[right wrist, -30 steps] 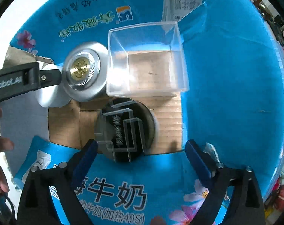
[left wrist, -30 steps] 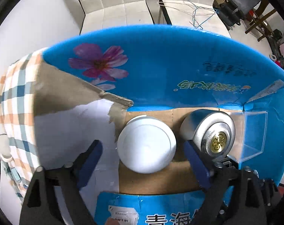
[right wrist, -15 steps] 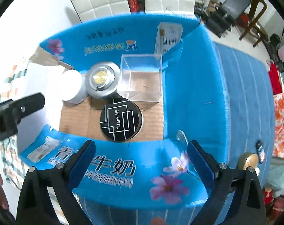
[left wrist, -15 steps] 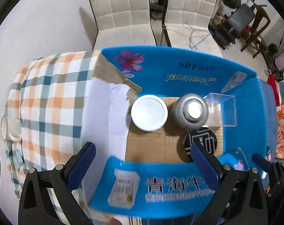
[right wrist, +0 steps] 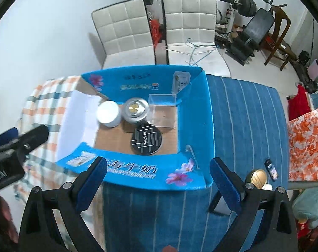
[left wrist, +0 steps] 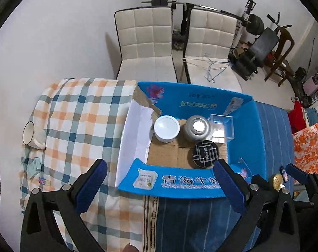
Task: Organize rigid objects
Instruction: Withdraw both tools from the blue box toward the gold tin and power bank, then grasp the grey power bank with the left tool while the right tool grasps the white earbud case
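The gold-lidded jar (right wrist: 257, 177) stands on the worktop outside the blue box (right wrist: 195, 113), just right of the right hand-held gripper (right wrist: 158, 181), nearer than the left hand-held gripper (left wrist: 159, 181); both gape wide, empty.

White Chinese characters "青海牛奶" are printed on the near flap of the blue cardboard milk box (left wrist: 186, 183). Lettering on the round black patterned lid (left wrist: 205, 153) is too small to be read.

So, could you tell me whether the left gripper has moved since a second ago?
Yes. The left gripper has pulled up and back out of the blue box: the white jar, earlier between its fingers, now sits far ahead and looks small.
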`<state>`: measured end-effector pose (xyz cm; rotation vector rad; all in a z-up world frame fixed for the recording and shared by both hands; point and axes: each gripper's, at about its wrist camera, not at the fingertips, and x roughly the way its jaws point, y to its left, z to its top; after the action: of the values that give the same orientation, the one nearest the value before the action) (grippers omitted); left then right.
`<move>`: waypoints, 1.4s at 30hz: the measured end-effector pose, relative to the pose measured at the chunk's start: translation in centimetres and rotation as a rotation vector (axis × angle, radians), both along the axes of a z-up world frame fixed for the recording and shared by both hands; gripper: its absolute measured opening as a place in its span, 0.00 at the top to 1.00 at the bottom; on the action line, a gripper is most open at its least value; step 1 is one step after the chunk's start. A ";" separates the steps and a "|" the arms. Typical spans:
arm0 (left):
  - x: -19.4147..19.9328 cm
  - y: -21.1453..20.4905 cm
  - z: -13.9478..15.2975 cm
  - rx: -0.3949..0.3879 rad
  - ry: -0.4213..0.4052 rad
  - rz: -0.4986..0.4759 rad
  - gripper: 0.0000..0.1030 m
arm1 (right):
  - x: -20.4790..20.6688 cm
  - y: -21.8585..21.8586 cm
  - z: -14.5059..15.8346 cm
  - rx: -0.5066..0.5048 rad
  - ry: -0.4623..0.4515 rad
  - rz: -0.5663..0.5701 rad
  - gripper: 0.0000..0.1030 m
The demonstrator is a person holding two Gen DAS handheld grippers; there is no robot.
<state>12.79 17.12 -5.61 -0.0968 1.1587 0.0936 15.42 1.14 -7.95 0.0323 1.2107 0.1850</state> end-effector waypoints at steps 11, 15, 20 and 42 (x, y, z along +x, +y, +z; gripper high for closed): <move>-3.9 -1.5 3.8 -0.032 -0.060 -0.015 0.00 | -4.1 -1.7 6.6 0.043 -0.081 0.047 0.03; -4.9 -2.1 4.4 -0.034 -0.063 -0.008 0.00 | -4.9 -3.1 6.9 0.063 -0.078 0.044 0.03; -5.2 -5.1 3.7 -0.048 -0.047 -0.041 0.00 | -5.9 -8.3 4.9 0.068 -0.036 -0.026 0.03; -1.8 -32.9 -22.8 -0.097 0.466 -0.395 0.06 | -10.8 -36.3 -17.6 0.034 0.316 -0.434 0.37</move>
<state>10.94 -15.81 -28.39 0.0743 1.6269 -0.3053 4.67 -35.20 -25.56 0.3618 1.4833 -0.1866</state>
